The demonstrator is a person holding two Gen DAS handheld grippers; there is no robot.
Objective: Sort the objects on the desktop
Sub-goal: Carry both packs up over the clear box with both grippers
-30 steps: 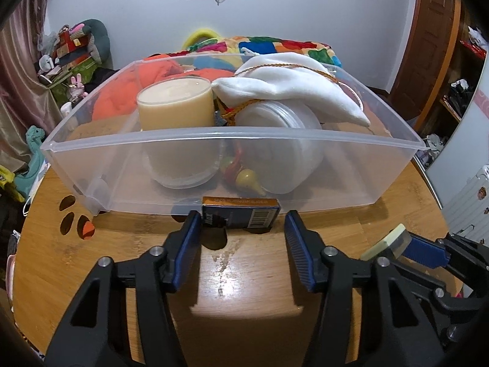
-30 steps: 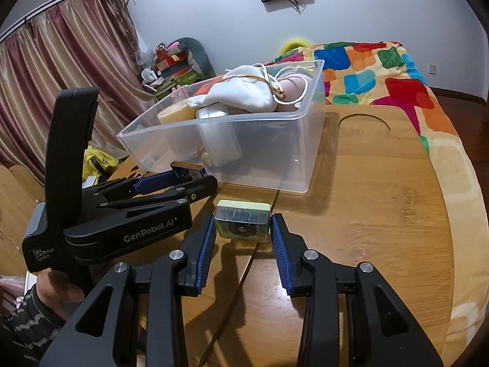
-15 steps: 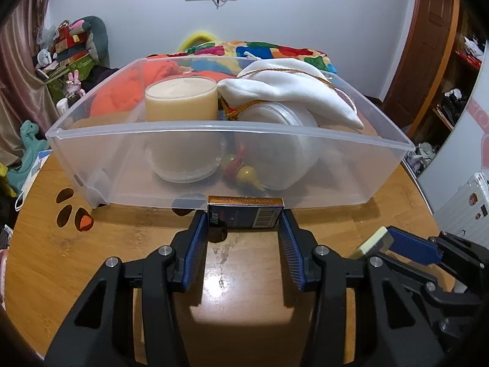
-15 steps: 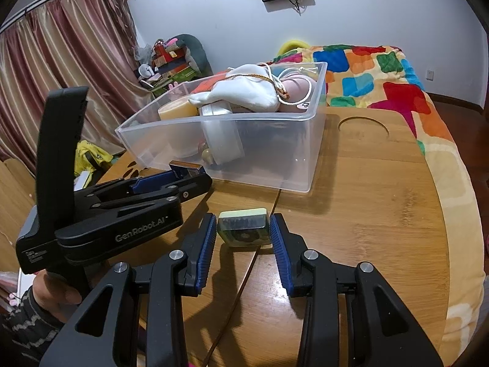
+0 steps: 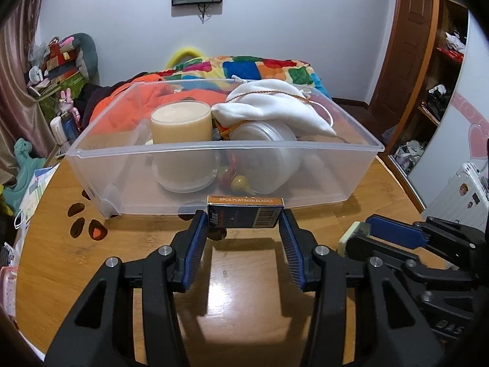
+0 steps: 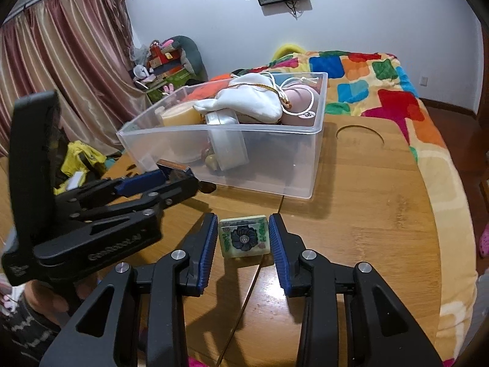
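Left gripper [image 5: 244, 218] clamps the blade box [image 5: 245, 215] just before the bin [image 5: 226, 148]; right gripper [image 6: 243, 235] pinches a mahjong tile [image 6: 243, 239] over the table [image 6: 366, 214]; carrying step, I judge; next, lift both over the rim and release.

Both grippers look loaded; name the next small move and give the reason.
Probably lift the left gripper over the near wall of the clear bin. It already clamps the blade box right against that wall, while the right gripper clamps the mahjong tile.
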